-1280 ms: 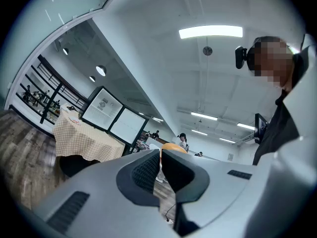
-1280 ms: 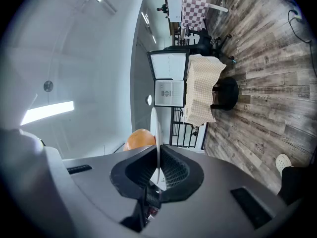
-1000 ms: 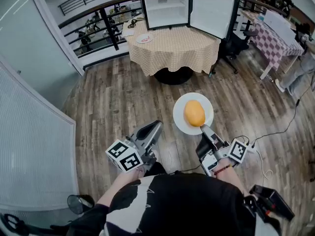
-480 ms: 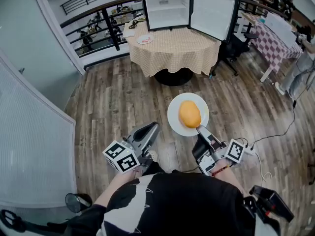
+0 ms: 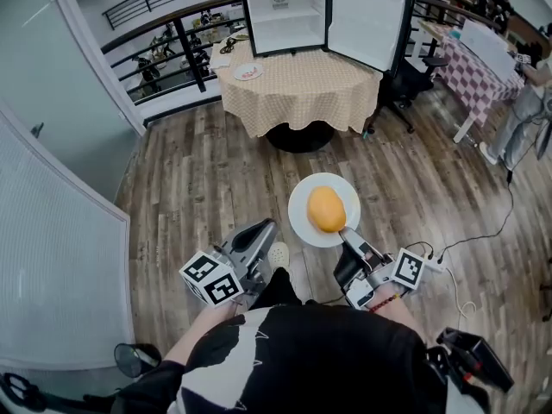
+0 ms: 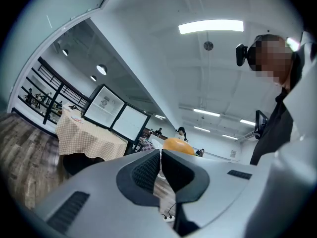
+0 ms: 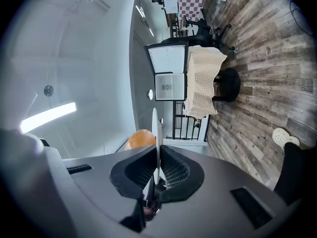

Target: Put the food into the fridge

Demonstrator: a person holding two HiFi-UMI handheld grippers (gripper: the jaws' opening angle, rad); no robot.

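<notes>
Only the head view lays out the whole room. The white plate [image 5: 300,212] is held over the wooden floor [image 5: 198,188], near the person. The checked-cloth bench [image 5: 297,84] stands far ahead, and the fridge [image 5: 283,11] on it has its door [image 5: 369,22] swung open to the right.

The right gripper view adds what the head view cannot. There the plate [image 7: 156,133] is seen edge-on, clenched at its near rim between the fingers [image 7: 172,167] of the right gripper [image 7: 157,150].

The plate carries one rounded orange food [image 5: 326,209] near its middle (just beyond the fingertips, not touching them). A small plate [image 5: 247,72] lies on the bench's left side.

The left gripper [image 6: 160,155] is to the left of the white plate and apart from it. Its fingers are drawn together on nothing. Its own view catches the orange food [image 6: 177,145] rising just past the fingertips.
</notes>
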